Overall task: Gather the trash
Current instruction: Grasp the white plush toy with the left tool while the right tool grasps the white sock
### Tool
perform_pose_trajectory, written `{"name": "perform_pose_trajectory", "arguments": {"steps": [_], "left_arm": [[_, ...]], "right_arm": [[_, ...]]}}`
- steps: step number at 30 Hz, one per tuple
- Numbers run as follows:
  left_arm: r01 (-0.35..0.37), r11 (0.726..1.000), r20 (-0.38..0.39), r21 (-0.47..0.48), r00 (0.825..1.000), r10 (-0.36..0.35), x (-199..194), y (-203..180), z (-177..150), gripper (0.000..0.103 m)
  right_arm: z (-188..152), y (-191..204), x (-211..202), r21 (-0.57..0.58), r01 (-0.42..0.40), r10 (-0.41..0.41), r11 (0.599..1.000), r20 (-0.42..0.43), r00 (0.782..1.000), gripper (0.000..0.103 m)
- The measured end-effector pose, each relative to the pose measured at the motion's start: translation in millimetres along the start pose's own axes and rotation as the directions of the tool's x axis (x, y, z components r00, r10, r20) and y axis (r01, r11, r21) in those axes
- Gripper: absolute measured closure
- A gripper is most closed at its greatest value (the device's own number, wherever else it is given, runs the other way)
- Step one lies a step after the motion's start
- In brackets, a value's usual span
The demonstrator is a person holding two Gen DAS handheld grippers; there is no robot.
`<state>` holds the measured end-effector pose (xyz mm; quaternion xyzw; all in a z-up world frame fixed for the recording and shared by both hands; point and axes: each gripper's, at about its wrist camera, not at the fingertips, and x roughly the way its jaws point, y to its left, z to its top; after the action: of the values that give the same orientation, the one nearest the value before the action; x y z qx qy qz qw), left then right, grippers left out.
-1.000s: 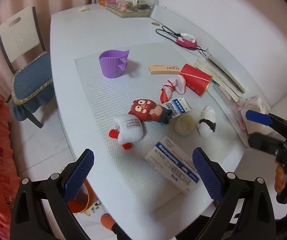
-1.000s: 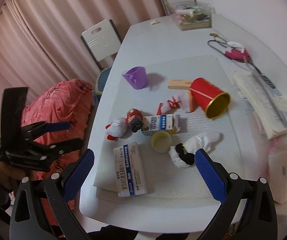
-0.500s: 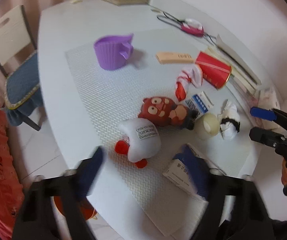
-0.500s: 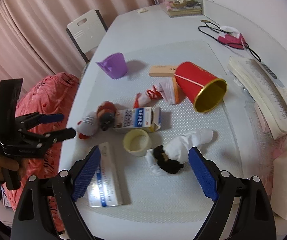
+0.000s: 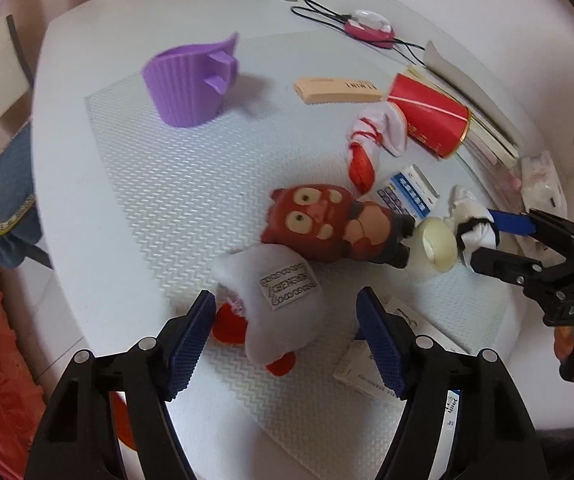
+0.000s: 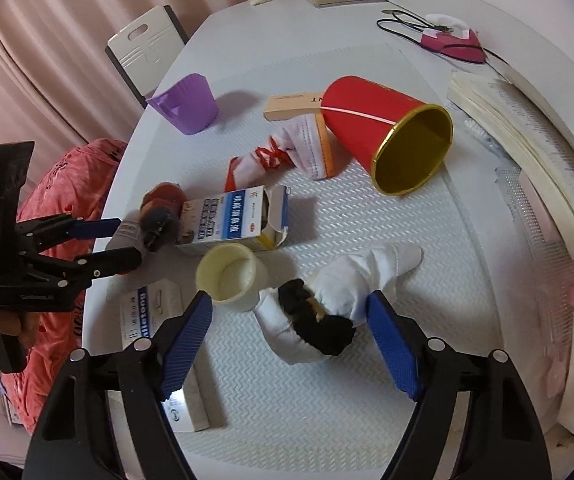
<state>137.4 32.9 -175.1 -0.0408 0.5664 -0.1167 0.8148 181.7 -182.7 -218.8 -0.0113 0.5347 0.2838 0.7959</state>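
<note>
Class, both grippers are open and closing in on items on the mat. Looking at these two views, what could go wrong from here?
The open left gripper straddles the white plush pouch with red feet, which touches the red-faced doll; closing could drag the doll.

The open right gripper frames the white cloth bundle with black tie; its left finger may tip the adjacent cream paper cup.

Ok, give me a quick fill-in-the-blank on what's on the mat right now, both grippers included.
1. The red paper cup lies on its ____.
2. The purple cup stands ____ near the mat's far corner.
3. The left gripper is open around the white ____ with red ends.
4. The right gripper is open around a white bundle tied with a ____ band.

Missing words: side; upright; pouch; black
</note>
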Motion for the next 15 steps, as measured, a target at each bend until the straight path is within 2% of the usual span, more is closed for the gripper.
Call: {"name": "perform_pose_trajectory", "arguments": {"steps": [2, 5, 8, 9, 15], "left_arm": [[0.003, 1.000, -0.003, 0.007, 1.000, -0.003, 5.1, -1.1, -1.2, 0.031], [0.000, 1.000, 0.013, 0.010, 1.000, 0.000, 5.3, -2.2, -0.1, 0.034], [-0.013, 1.000, 0.020, -0.002, 1.000, 0.013, 4.9, 0.5, 2.4, 0.047], [-0.021, 1.000, 0.022, -0.004, 1.000, 0.021, 4.7, 2.1, 2.2, 0.052], [-0.028, 1.000, 0.024, 0.006, 0.999, 0.028, 3.2, 2.4, 0.8, 0.060]], "right_arm": [[-1.4, -3.2, 3.7, 0.001, 0.014, -0.014, 1.000, -0.014, 1.000, 0.028], [-5.3, -8.1, 8.1, 0.002, 0.036, -0.036, 0.999, -0.016, 0.999, 0.040], [-7.3, -13.6, 5.1, 0.002, 0.056, -0.056, 0.998, -0.002, 0.998, 0.058], [-7.7, -17.0, 4.1, 0.009, 0.044, -0.044, 0.999, 0.002, 0.999, 0.060], [-8.8, -15.2, -1.3, -0.026, 0.030, -0.029, 0.999, 0.008, 1.000, 0.062]]}}
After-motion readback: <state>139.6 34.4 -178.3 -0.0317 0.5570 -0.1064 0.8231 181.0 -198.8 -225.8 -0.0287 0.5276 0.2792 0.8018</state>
